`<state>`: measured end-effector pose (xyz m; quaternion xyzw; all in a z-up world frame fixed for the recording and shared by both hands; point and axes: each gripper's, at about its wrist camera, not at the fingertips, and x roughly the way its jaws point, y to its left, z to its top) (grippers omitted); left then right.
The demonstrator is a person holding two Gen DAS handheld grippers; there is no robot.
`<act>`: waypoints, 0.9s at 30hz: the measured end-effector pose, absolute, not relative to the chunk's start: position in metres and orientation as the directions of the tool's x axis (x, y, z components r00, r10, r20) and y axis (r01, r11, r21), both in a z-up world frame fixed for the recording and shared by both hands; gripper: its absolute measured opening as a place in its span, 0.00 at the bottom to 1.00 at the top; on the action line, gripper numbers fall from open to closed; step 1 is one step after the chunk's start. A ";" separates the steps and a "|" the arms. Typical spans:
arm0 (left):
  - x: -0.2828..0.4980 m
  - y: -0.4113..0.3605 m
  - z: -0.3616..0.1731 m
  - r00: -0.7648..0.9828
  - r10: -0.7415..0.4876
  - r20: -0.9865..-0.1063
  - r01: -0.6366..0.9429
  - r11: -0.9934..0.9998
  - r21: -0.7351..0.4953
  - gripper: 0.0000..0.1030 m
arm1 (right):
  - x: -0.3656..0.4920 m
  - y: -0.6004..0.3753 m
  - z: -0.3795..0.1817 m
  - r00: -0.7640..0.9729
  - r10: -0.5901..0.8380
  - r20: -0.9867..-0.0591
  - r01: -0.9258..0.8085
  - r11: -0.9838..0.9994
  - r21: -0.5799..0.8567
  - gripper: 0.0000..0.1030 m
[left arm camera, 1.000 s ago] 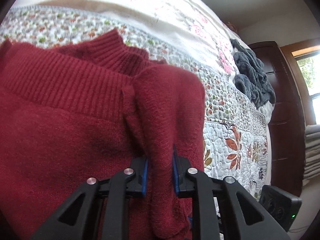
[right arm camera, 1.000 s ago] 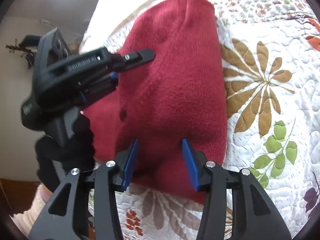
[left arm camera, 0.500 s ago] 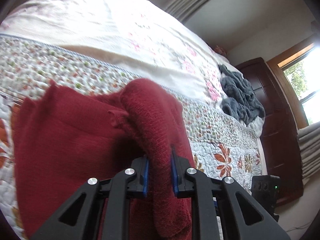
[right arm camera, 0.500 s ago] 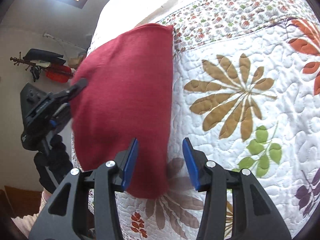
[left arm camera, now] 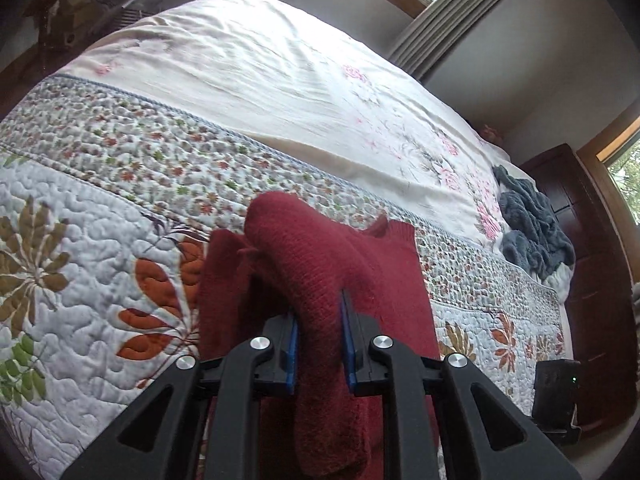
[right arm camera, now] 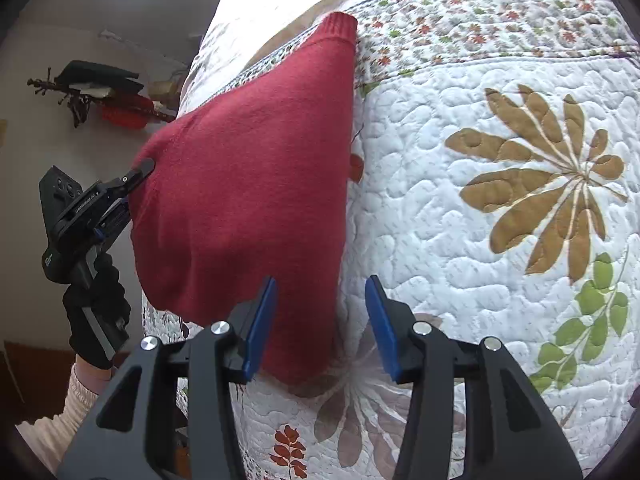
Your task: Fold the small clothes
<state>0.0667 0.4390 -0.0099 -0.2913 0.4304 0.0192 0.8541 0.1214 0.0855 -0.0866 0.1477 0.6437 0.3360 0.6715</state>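
A dark red knit sweater (right arm camera: 256,184) lies on the quilted bed, one side lifted off the quilt. In the left wrist view a thick bunched fold of the sweater (left arm camera: 316,280) runs between the blue pads, and my left gripper (left arm camera: 319,336) is shut on it. The right wrist view shows that same left gripper (right arm camera: 134,178) pinching the sweater's left edge, held by a black-gloved hand (right arm camera: 94,316). My right gripper (right arm camera: 320,320) is open just above the sweater's near right corner, nothing between its pads.
A floral quilt (right arm camera: 500,208) covers the bed, with a white sheet (left arm camera: 260,68) further up. A grey-blue blanket (left arm camera: 528,224) is heaped at the far bed edge beside a dark wooden dresser (left arm camera: 592,280). The wall at left holds a hung decoration (right arm camera: 100,96).
My left gripper has lifted and pulled back with the sweater fold, so more quilt shows. The right gripper has drawn away, staying open; the sweater now sits further left of it.
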 end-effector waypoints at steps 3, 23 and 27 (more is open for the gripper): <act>0.066 0.449 -0.021 0.616 -0.208 -0.760 -0.299 0.831 -0.470 0.16 | 0.119 0.090 -0.089 -0.065 0.635 -0.770 -0.270 0.732 0.626 0.45; 0.018 0.450 -0.026 0.527 -0.273 -0.805 -0.270 0.844 -0.464 0.34 | 0.099 0.138 -0.097 -0.134 0.649 -0.749 -0.223 0.716 0.661 0.57; -0.007 0.430 -0.024 0.498 -0.302 -0.813 -0.241 0.853 -0.464 0.38 | 0.094 0.142 -0.101 -0.144 0.643 -0.752 -0.223 0.720 0.658 0.57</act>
